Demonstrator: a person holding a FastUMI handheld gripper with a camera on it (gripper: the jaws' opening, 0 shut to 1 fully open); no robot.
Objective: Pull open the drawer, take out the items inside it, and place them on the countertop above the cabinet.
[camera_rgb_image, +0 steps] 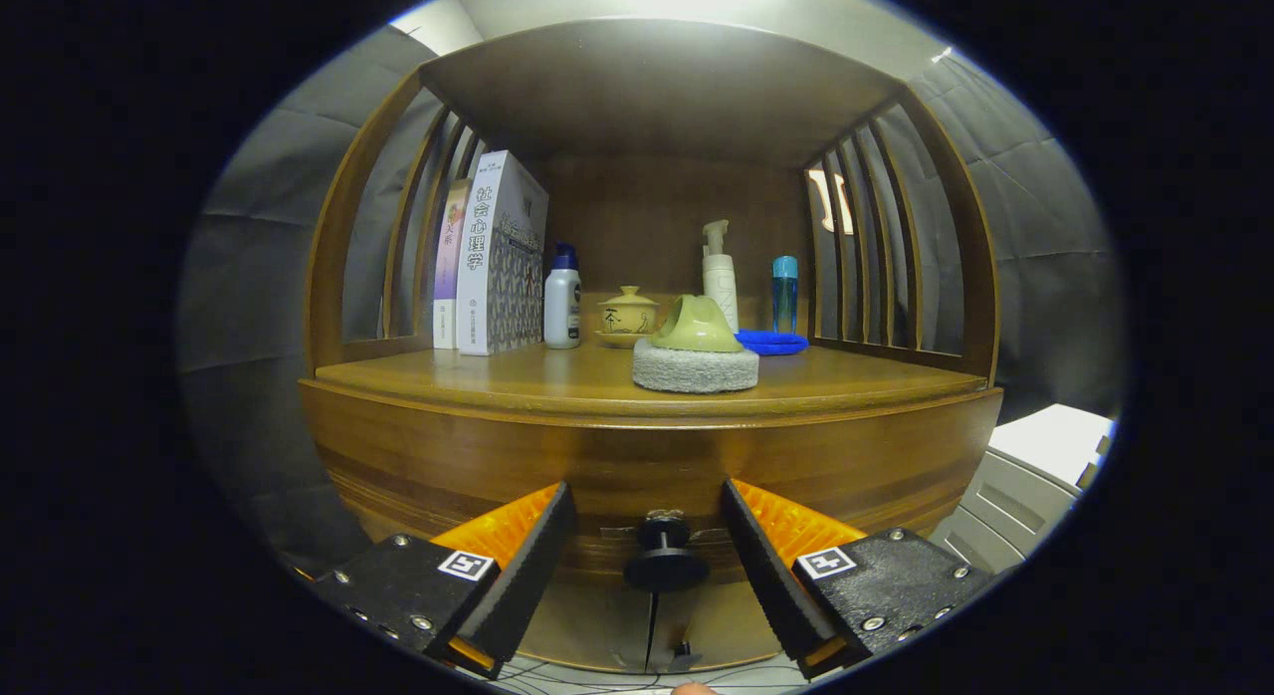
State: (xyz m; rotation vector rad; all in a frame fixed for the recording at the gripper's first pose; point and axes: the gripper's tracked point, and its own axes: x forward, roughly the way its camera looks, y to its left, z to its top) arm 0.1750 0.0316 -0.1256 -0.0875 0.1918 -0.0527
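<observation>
The tongs (652, 566) are hanging spread wide with the drawer's knob (665, 561) sitting dead centre between their fingers, untouched, stem pointing straight back at them, on the drawer front (637, 476) under the table (557, 376).

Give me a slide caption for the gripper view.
Open claw straddles the closed drawer's knob, scrub brush on the countertop beyond.

Wooden drawer (647, 466) w/ curved front, shut flush under the table (557, 376). Dark round knob (665, 556) sticks out front-centre, sitting between the tool (647, 521) fingers, which are spread wide, not touching it.
</observation>
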